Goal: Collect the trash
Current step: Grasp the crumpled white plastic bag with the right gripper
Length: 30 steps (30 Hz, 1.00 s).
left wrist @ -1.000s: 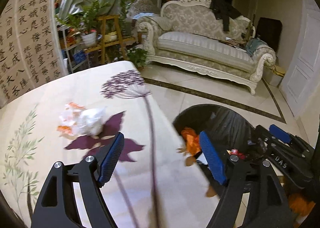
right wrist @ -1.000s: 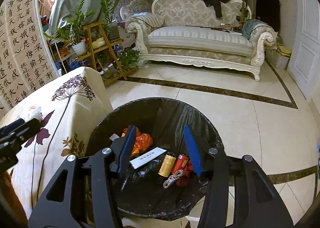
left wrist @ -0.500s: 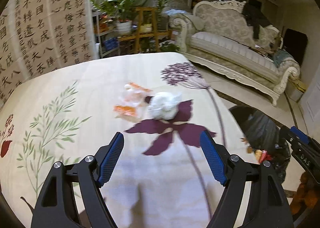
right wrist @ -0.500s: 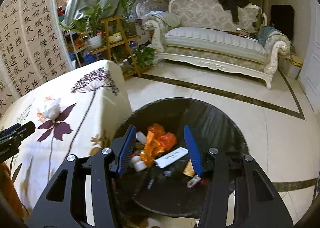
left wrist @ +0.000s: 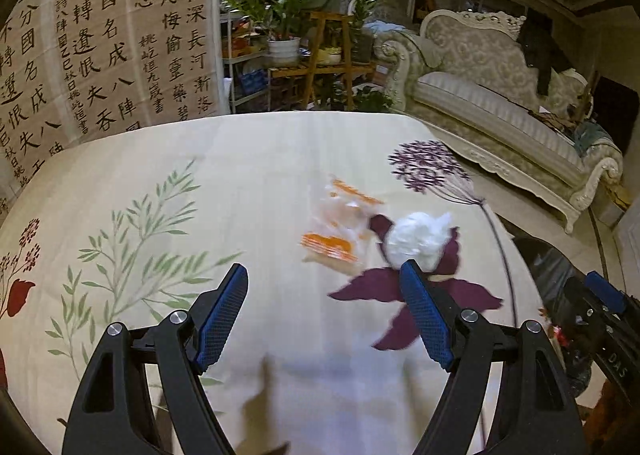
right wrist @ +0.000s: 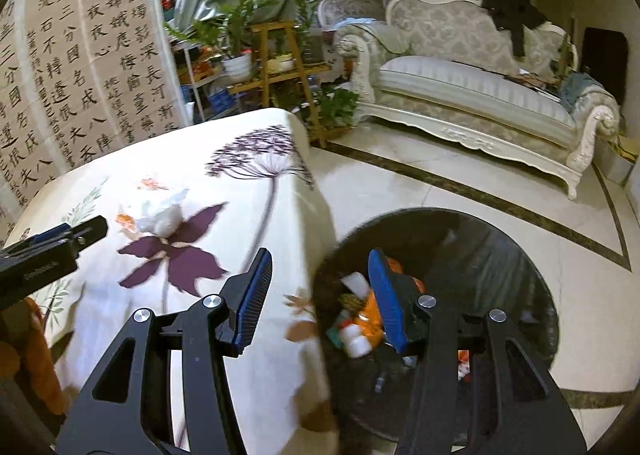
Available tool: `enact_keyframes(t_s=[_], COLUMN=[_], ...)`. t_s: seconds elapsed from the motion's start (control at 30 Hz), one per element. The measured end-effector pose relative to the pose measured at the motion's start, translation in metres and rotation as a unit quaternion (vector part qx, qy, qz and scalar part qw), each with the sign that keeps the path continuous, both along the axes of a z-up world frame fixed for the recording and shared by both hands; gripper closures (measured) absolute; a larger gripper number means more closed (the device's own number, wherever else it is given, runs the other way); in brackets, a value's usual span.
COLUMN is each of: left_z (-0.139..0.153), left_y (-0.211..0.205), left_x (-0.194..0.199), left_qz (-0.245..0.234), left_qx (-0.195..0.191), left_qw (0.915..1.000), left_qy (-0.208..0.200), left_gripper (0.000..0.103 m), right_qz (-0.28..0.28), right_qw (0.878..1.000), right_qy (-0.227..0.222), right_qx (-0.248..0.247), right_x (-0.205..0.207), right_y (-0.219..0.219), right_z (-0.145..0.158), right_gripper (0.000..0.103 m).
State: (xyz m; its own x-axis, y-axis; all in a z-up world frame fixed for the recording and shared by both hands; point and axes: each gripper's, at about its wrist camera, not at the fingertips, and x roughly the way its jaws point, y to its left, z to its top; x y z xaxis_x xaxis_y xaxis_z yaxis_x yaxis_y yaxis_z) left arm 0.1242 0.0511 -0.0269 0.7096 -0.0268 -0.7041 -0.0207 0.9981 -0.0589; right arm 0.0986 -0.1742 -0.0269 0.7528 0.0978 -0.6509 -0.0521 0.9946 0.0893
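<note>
The left gripper (left wrist: 322, 287) hangs over the table (left wrist: 248, 175), its blue pads spread wide with nothing between them. Ahead of it, toward the table's far right corner, lie two bits of trash: a crumpled white tissue (left wrist: 418, 241) on a printed purple flower, and just beside it on the left a clear wrapper with orange print (left wrist: 340, 223), touching or nearly so. The right gripper (right wrist: 320, 295) is poised over the table's right edge, one finger above the cloth and the other above the bin (right wrist: 500, 255), jaws partly spread and empty. The bin stands on the tiled floor against that edge, lined with a black bag and holding orange and white scraps (right wrist: 360, 319).
</note>
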Motion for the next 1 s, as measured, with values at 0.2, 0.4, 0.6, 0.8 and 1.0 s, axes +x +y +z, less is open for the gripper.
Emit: enact_keyframes(t_s=[0.2, 0.4, 0.6, 0.8, 1.0], left_z=[-0.001, -0.004, -0.007, -0.007, -0.007], left_y=[0.025, 0.051, 0.068, 0.071, 0.053], left_x=[0.002, 0.007, 0.01, 0.015, 0.021], left_qz=[0.022, 0.047, 0.058, 0.054, 0.028], left_qx=[0.007, 0.011, 0.009, 0.0, -0.003], left_qw=[0.9997, 0.9988, 0.9982, 0.9985, 0.9996], left_qy=[0.001, 0.004, 0.008, 0.009, 0.009], left_gripper=[0.027, 0.027, 0.027, 0.027, 0.027], right_qz=[0.044, 0.077, 0.097, 0.112, 0.101], right_qw=[0.999, 0.997, 0.994, 0.992, 0.994], right_qy=[-0.004, 0.012, 0.038, 0.059, 0.041], right_qx=[0.008, 0.028, 0.027, 0.008, 0.006], right_x=[0.018, 0.044, 0.066, 0.074, 0.068], right_y=[0.038, 0.076, 0.105, 0.118, 0.106], right_z=[0.007, 0.007, -0.001, -0.013, -0.005], right_gripper=[0.052, 0.042, 0.042, 0.062, 0.071])
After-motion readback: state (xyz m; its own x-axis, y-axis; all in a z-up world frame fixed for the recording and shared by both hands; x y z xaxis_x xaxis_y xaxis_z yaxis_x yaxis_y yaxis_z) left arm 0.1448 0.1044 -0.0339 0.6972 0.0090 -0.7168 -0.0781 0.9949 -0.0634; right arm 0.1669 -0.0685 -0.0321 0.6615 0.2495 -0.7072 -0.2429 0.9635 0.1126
